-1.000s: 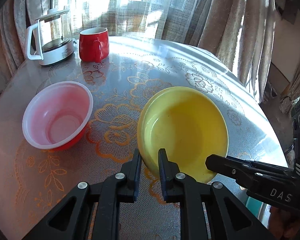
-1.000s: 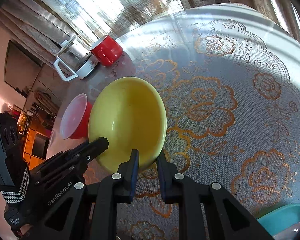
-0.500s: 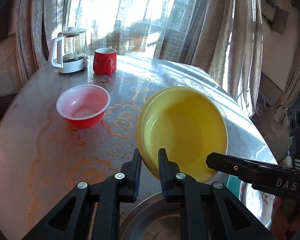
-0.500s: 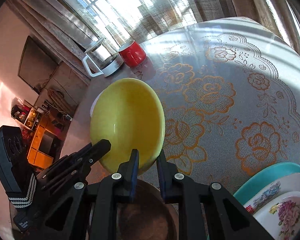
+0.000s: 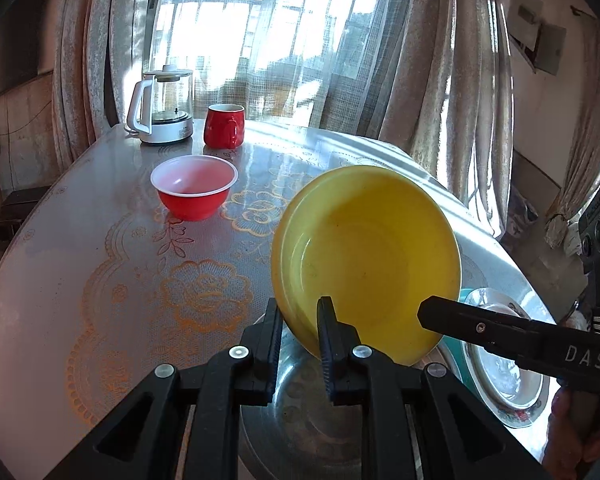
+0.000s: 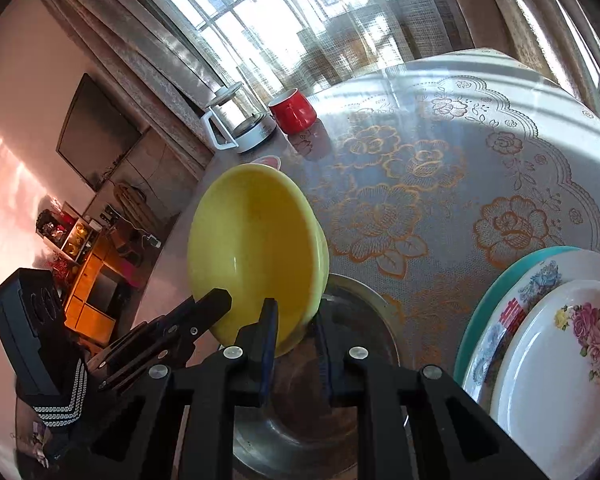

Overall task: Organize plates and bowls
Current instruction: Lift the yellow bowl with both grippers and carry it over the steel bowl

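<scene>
Where the lace-patterned table (image 5: pixel 100 264) spreads below me, I list in order of size. Steel basin (image 6: pixel 364 308): under both my claws. Plate stack (image 6: pixel 560 360): teal beneath white floral, beside the basin. Yellow bowl (image 5: pixel 368 256): tilted, lifted clear of the table above the basin, its near rim pinched in my left claw (image 5: pixel 298 334) and again in my right claw (image 6: pixel 294 338), each clamped tight on it. Red bowl (image 5: pixel 194 186): upright, well apart. Kettle (image 5: pixel 162 106) and red mug (image 5: pixel 224 126): far edge, side by side.
</scene>
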Motion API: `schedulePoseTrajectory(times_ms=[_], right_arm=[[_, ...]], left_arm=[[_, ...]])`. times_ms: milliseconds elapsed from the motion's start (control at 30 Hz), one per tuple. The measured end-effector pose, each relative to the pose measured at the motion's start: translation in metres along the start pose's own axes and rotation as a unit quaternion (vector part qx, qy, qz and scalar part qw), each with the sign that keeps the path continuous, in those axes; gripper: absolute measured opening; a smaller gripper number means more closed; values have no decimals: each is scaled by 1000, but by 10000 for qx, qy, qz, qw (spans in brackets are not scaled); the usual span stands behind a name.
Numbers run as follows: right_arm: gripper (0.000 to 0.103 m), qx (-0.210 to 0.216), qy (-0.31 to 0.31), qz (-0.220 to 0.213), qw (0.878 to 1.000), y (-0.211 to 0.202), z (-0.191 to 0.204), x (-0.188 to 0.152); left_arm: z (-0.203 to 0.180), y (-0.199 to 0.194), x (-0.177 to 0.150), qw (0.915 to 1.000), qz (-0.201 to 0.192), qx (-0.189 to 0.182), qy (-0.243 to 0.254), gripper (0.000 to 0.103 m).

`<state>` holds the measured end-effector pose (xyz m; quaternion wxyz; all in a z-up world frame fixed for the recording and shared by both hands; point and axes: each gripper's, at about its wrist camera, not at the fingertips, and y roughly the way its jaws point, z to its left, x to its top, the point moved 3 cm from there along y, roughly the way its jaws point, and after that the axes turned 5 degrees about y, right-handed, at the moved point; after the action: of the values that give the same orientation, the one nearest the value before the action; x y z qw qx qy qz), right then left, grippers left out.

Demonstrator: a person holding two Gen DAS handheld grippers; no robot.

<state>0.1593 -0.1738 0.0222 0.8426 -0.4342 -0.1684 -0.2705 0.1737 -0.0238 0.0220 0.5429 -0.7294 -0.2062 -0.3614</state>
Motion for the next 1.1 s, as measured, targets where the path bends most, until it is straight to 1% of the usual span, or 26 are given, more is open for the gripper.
schedulePoseTrajectory(times_ms=[100,200,400,467,533,600,733,833,1100], right_arm=[[18,-32,132,93,9999,1,-6,-10],[18,-18,267,163,9995,3,-11,-20],[19,-95,341,329,9988,9,-17,-35],[20,-99,396,399,9984,10,-19,-38],[20,-191,441,499,9976,14,-21,-40],[20,-263,494,572,9968,16,-24,-42],[20,-353,487,595,9964,17,-25,-43],[21,-411,427,582,9965,13,-24,-46],[23,-477,433,545,9964,12,-25,-45]], left_arm=[[-2,-3,-11,10000,54,-33,-13,18],[-3,-5,-22,10000,86,25,-1,18],[-1,-3,-38,9997,246,-15,-95,18],[-4,-3,-42,9996,285,5,-50,18],[-9,-3,-46,9995,306,42,51,18],[-13,-3,-50,9991,335,195,196,18],[-15,-2,-56,9984,358,309,325,18],[-11,1,-59,9982,438,284,297,18],[-13,0,-61,9981,447,274,331,18]])
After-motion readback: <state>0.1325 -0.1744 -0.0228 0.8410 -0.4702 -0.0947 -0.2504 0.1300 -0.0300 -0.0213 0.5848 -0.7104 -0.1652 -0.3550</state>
